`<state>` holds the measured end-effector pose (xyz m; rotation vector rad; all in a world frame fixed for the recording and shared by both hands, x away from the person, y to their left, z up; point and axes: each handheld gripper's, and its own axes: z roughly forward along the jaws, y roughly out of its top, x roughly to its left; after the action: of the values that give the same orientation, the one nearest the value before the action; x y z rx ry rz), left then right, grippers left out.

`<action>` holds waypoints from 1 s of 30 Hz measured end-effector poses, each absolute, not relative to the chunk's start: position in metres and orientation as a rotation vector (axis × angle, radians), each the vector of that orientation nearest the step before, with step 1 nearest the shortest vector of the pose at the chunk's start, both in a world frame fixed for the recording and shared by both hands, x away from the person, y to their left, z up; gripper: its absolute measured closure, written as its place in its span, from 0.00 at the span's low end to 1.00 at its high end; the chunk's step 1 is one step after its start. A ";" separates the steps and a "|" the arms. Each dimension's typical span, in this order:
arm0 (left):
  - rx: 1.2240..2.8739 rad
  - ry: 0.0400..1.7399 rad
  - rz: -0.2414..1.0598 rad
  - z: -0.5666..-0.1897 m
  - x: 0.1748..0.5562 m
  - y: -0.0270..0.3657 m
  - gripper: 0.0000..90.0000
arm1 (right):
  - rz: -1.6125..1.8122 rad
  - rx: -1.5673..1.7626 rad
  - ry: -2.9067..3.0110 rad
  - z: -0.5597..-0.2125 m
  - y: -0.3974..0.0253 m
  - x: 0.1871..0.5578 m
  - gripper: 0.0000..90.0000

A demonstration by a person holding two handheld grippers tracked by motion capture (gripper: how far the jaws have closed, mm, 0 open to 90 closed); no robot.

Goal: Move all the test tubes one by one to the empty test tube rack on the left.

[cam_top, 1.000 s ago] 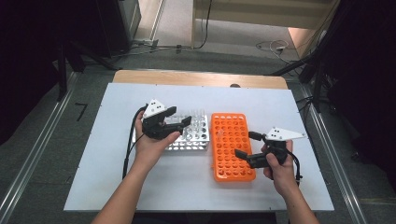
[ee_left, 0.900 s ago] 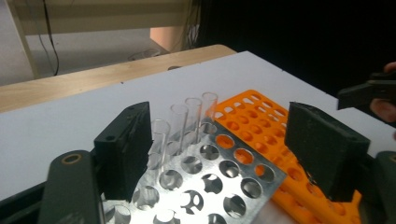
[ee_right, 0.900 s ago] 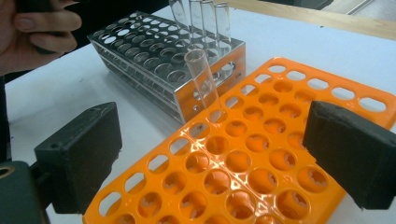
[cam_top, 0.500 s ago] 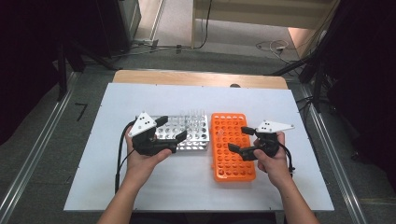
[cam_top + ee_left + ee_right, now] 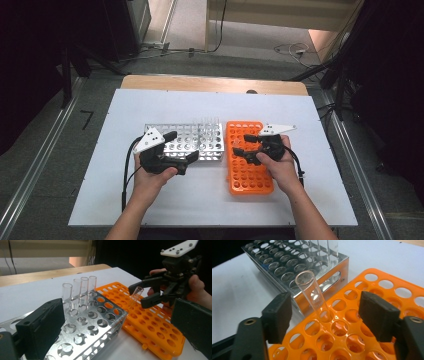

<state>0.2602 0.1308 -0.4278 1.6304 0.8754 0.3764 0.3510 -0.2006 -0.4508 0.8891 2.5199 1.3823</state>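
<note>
1. A clear glass test tube is being left leaning in a hole near the corner of the orange rack closest to the metal rack; the right gripper is being held around it with jaws apart, neither pad touching the glass.

2. The left gripper is being held wide open and empty in front of the metal rack (nothing is lying between its jaws).

3. The tube is judged to be at risk: it is standing tilted, not upright, so it could be tipped out or knocked against the metal rack if a pad is being brushed past it while the right gripper is drawn away.

4. A slip of the light orange rack across the white table could likewise be caused by any snag.

5. Four more tubes are being kept upright in the metal rack's far row, beside the orange rack; these are seen as the nearest obstruction to any sideways move.
</note>
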 end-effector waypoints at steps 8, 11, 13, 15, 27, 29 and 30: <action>1.632 0.870 0.381 -0.427 0.257 0.131 0.00 | 1.266 0.873 2.573 -0.457 -0.190 0.354 0.54; 1.636 0.874 0.386 -0.427 0.257 0.131 0.00 | 1.199 0.851 2.566 -0.457 -0.185 0.352 0.63; 1.638 0.871 0.388 -0.427 0.257 0.130 0.00 | 1.172 0.841 2.568 -0.458 -0.183 0.352 0.65; 1.636 0.871 0.385 -0.427 0.256 0.130 0.00 | 1.129 0.830 2.552 -0.458 -0.179 0.349 0.69; 1.641 0.866 0.383 -0.426 0.256 0.128 0.00 | 1.181 0.862 2.516 -0.457 -0.180 0.347 0.82; 1.643 0.865 0.383 -0.426 0.256 0.128 0.00 | 1.206 0.872 2.511 -0.455 -0.182 0.348 0.82; 1.641 0.864 0.382 -0.425 0.255 0.127 0.00 | 1.222 0.870 2.509 -0.453 -0.184 0.347 0.82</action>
<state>0.2555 0.1274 -0.4254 1.6407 0.8642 0.3820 0.3475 -0.1840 -0.4534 0.8696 2.5086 1.2223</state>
